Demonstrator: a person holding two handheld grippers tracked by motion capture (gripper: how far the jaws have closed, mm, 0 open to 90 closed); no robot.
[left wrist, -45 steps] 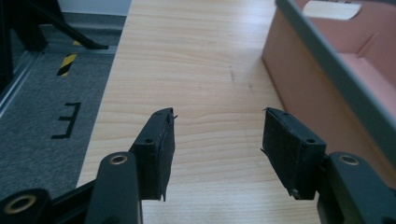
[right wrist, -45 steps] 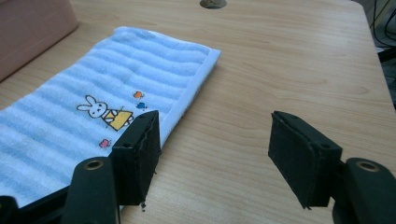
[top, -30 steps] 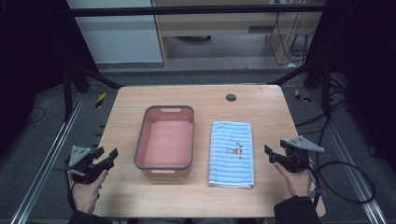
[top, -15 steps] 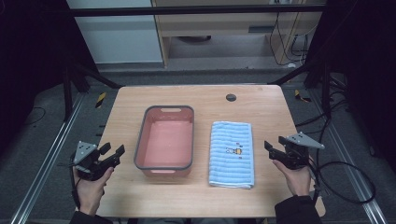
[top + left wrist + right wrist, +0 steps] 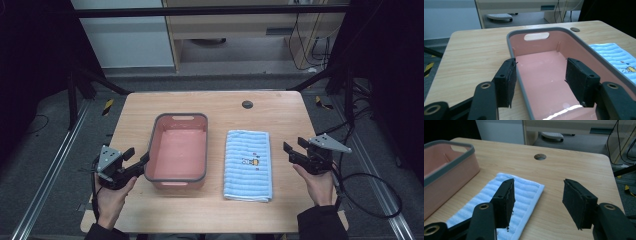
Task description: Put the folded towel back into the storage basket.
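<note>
A pink basin (image 5: 178, 116) with a grey rim stands empty at the middle of the wooden table (image 5: 280, 115). To its right lies a folded light-blue towel (image 5: 247, 165) with a small print. My left gripper (image 5: 137, 157) is open at the basin's front left corner. In the left gripper view (image 5: 540, 80) its jaws straddle the basin's rim (image 5: 536, 30), one outside, one over the inside. My right gripper (image 5: 295, 146) is open, just right of the towel. In the right gripper view (image 5: 537, 195) one jaw hangs over the towel's edge (image 5: 524, 188), the other over bare wood.
A round cable hole (image 5: 247, 104) sits near the table's far edge. Bare wood lies behind the basin and towel. Dark metal frame rails run along both sides of the table, and a cable (image 5: 370, 192) trails off the right gripper.
My left gripper has moved right, from off the table's left side up to the basin's corner. The right gripper has hardly shifted.
</note>
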